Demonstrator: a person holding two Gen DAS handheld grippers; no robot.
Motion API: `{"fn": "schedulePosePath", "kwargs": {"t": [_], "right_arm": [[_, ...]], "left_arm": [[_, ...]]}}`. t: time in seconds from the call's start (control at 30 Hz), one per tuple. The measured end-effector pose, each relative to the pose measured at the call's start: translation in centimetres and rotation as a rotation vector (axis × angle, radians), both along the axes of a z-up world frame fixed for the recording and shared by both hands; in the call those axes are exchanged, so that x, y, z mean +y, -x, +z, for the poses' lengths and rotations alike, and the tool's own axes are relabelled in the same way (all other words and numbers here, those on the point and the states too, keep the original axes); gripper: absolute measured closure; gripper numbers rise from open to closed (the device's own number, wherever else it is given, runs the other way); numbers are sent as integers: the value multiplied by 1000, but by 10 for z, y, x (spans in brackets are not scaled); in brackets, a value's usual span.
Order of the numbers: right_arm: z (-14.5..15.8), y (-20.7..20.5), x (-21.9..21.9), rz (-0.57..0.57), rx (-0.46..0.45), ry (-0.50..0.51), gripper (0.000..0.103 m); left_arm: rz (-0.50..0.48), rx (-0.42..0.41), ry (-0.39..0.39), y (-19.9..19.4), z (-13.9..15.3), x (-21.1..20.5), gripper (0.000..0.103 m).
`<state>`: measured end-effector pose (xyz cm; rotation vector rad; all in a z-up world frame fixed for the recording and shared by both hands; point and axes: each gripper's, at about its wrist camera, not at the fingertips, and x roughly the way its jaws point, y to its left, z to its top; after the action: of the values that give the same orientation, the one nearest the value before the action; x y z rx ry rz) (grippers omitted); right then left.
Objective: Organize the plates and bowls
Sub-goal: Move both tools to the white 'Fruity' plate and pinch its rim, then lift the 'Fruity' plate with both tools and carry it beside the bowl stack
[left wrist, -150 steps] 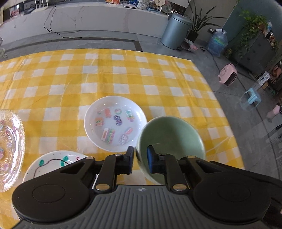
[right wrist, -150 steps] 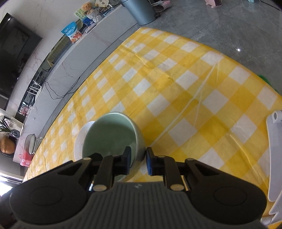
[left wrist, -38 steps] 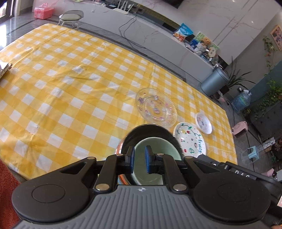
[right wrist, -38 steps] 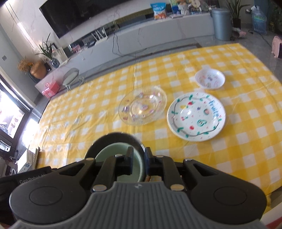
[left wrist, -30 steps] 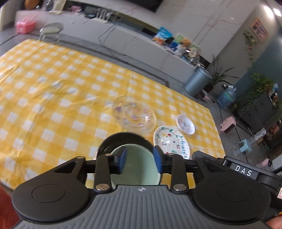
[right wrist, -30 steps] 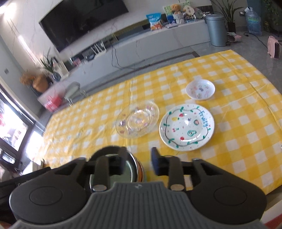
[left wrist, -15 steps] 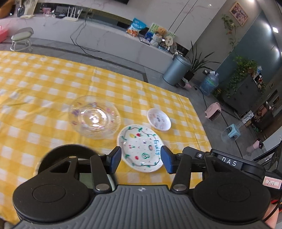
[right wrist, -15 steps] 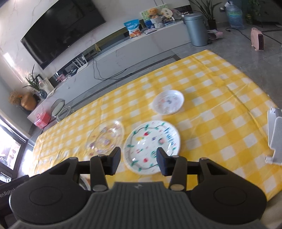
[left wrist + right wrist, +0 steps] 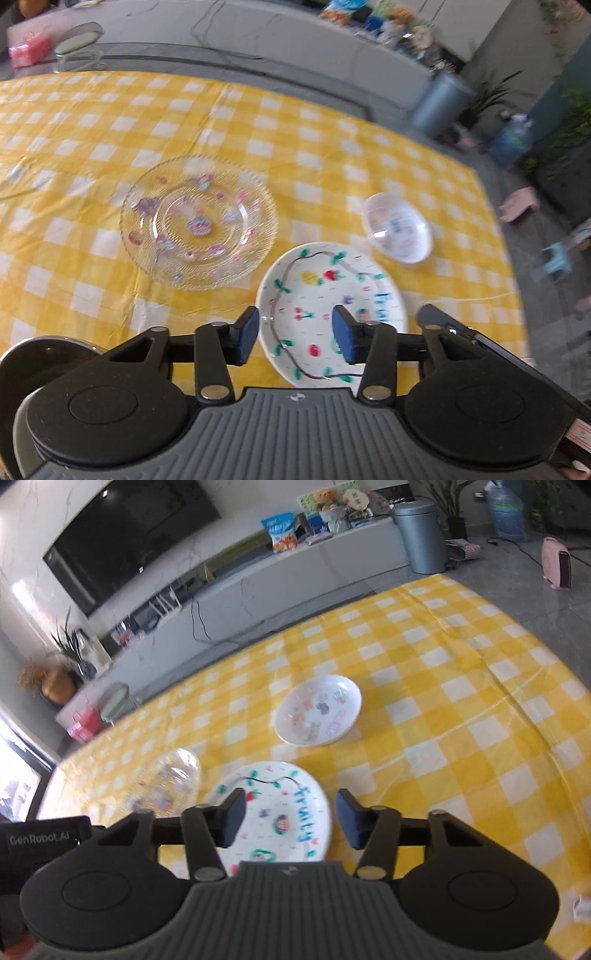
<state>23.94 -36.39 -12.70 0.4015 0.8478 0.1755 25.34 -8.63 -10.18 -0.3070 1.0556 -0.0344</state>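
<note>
A white plate with painted fruit [image 9: 328, 295] [image 9: 280, 812] lies near the table's front edge. My left gripper [image 9: 295, 336] is open and empty above its near side. My right gripper [image 9: 288, 823] is open and empty above the same plate. A clear glass plate with flower marks [image 9: 199, 221] [image 9: 170, 782] lies to its left. A small white bowl with stickers [image 9: 397, 229] [image 9: 317, 710] lies beyond it to the right. A dark bowl's rim [image 9: 40, 354] shows at the lower left of the left wrist view, mostly hidden.
The table has a yellow checked cloth [image 9: 92, 110] [image 9: 461, 701]. Beyond it are a grey floor, a long white cabinet [image 9: 295, 572], a grey bin [image 9: 421, 535] and a TV. The table's right edge drops to the floor [image 9: 517, 258].
Both grippers let go of the green bowl inside the dark bowl, opened, and swung right toward the fruit plate, which now sits between both sets of fingers.
</note>
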Motion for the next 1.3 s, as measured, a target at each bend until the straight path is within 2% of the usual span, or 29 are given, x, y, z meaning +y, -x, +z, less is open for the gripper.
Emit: {"fn": "schedulePosePath", "kwargs": {"t": [0.07, 0.13, 0.27, 0.37, 0.47, 0.53, 0.73, 0.8, 0.87, 1.03, 1.1, 1.2, 1.3], "right_arm": [[-11, -7, -2, 14, 20, 4, 62], [-24, -14, -9, 5, 59, -39, 70], [-43, -21, -22, -22, 120, -144, 70], [-47, -22, -22, -23, 134, -138, 73], [-50, -23, -22, -17, 139, -148, 84], [-52, -23, -23, -23, 141, -161, 87], [-55, -24, -29, -40, 157, -220, 87], [-57, -24, -29, -35, 167, -239, 89], [-57, -24, -27, -33, 167, -236, 90], [-58, -25, -28, -35, 171, -237, 91], [-58, -25, -27, -33, 169, -229, 91], [-58, -26, -28, -34, 169, -228, 91], [-58, -25, -28, -38, 171, -236, 91]], "left_arm": [[2, 14, -45, -5, -9, -7, 60], [10, 22, -76, -10, -17, -11, 62], [40, 43, -87, -17, -28, -16, 66], [52, 40, -87, -18, -33, -18, 69], [60, 27, -103, -19, -32, -20, 74], [59, 35, -92, -20, -34, -20, 78], [60, 30, -64, -20, -38, -17, 87], [60, 47, -33, -22, -42, -14, 95], [75, 55, -16, -22, -43, -11, 95], [67, -12, -87, -19, -30, -12, 87], [73, 11, -124, -22, -30, -12, 85], [83, 62, -103, -25, -39, -8, 84], [79, 58, -103, -24, -43, -11, 83]]}}
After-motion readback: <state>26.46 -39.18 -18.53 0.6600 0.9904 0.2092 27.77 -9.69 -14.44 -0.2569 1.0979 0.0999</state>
